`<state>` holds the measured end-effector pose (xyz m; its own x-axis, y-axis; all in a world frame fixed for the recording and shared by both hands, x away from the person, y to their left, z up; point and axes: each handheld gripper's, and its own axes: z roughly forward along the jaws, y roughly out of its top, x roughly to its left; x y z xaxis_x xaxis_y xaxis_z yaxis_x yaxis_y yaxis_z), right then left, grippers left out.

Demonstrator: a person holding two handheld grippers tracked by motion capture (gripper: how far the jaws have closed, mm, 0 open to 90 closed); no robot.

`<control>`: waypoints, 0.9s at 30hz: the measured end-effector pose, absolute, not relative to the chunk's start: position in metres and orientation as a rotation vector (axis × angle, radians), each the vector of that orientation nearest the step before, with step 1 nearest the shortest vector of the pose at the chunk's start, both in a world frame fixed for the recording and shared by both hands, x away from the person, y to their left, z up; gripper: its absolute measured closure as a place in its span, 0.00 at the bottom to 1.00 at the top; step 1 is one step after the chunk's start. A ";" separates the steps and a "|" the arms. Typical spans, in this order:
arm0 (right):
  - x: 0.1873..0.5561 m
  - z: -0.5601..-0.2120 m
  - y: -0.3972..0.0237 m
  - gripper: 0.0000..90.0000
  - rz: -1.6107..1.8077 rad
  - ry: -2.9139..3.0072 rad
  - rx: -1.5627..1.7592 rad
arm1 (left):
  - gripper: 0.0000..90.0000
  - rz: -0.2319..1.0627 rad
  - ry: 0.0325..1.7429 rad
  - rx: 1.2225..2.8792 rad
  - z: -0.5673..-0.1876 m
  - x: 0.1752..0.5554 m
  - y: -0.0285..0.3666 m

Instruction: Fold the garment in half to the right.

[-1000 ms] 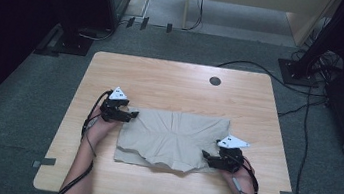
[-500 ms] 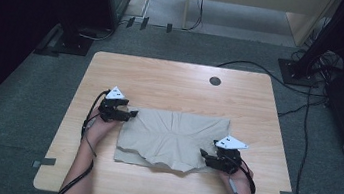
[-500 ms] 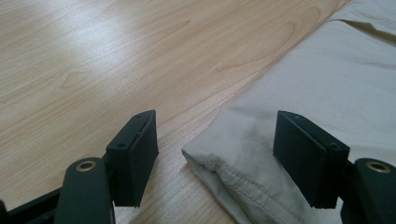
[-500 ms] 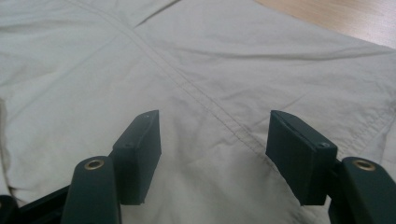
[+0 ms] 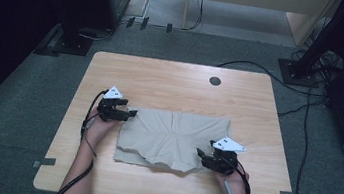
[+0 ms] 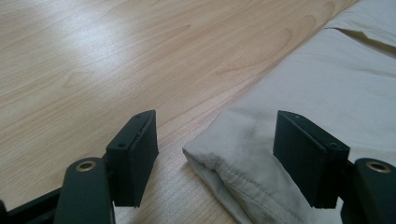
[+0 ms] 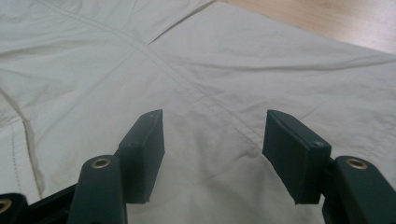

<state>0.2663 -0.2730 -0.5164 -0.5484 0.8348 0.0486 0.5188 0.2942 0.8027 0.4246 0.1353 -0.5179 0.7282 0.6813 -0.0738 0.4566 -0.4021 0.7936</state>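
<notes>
A beige garment [image 5: 170,134] lies flat and creased on the wooden table [image 5: 162,80]. My left gripper [image 5: 130,113] rests at its far left corner. In the left gripper view the jaws [image 6: 215,154] stand open, with the folded, hemmed corner of the garment [image 6: 303,93] lying between them, nearer the right pad. My right gripper [image 5: 201,155] sits at the garment's near right edge, pointing left. Its jaws [image 7: 212,149] have just been closing. They hang apart over the seamed fabric [image 7: 187,60], which spreads under and between them, and the pads do not press on it.
A round dark grommet [image 5: 215,81] sits near the table's far edge. Bare wood surrounds the garment on all sides. Cables [image 5: 302,124] trail over the grey carpet to the right. Dark furniture [image 5: 46,5] stands at the back left.
The right gripper has edged slightly left onto the garment's edge. The left gripper and the garment look unchanged.
</notes>
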 end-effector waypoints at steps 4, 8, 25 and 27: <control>0.265 -0.518 -0.268 0.43 1.106 2.192 1.214 | 0.34 0.330 0.858 2.072 -0.518 0.424 0.135; 0.265 -0.518 -0.266 0.43 1.095 2.186 1.235 | 0.34 0.337 0.861 2.088 -0.518 0.425 0.133; 0.262 -0.516 -0.254 0.43 1.052 2.136 1.279 | 0.34 0.314 0.890 2.062 -0.518 0.426 0.137; 0.261 -0.516 -0.252 0.42 1.051 2.137 1.280 | 0.35 0.313 0.889 2.062 -0.518 0.426 0.137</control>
